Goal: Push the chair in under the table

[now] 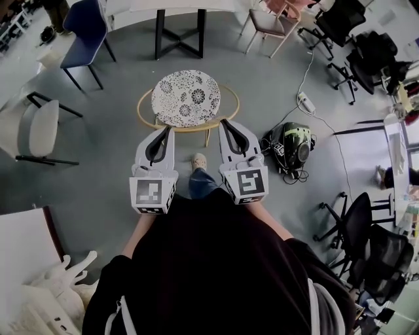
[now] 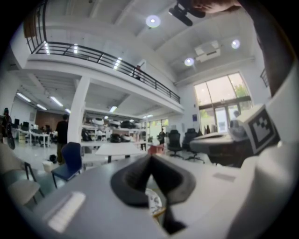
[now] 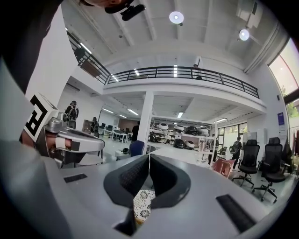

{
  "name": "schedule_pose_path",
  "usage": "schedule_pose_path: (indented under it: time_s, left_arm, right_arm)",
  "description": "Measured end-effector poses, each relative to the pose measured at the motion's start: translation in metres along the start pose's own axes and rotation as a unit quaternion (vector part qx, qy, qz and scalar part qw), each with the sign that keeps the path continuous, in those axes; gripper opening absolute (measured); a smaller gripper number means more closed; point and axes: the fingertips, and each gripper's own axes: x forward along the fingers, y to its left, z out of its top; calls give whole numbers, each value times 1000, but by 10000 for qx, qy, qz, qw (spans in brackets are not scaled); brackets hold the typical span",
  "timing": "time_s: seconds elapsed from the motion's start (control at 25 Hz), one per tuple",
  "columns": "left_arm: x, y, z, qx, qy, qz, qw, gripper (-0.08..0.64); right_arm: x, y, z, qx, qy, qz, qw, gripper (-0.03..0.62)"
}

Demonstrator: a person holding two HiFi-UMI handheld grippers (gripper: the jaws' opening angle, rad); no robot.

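Observation:
In the head view a chair [image 1: 186,98] with a round flower-patterned seat and a bent wooden rim stands on the grey floor just ahead of me. Beyond it is a white table [image 1: 171,5] on black legs. My left gripper [image 1: 165,129] and right gripper [image 1: 224,122] are held side by side, both shut and empty, with their tips at the chair's near rim. Whether they touch it I cannot tell. Part of the patterned seat [image 2: 153,200] shows below the shut left gripper [image 2: 150,156] in the left gripper view. It also shows as a patch of seat [image 3: 141,203] under the shut right gripper [image 3: 149,156].
A blue chair [image 1: 85,29] stands to the left of the table and a pink chair [image 1: 272,23] to its right. A pale chair [image 1: 36,127] is at my left. A black-and-green bag [image 1: 291,147], a power strip [image 1: 306,103] and black office chairs [image 1: 357,226] lie to the right.

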Motion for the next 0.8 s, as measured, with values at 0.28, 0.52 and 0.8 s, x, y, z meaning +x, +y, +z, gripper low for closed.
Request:
schedule_pose_path:
  time_s: [0.28,0.52,0.8]
  left_arm:
    - [68,31,-11,-82,269,102,9996,8]
    - [122,52,-31,-235,628,294,9973,8]
    - [164,68,-61,-255,1006,281,9942,8]
  right_arm:
    - [70,-28,-20,-78,180,463,9987,23]
    - [122,-55,-50,1,539,828,9951,23]
    - [162,-75,-86,100,900,1128,9895,23]
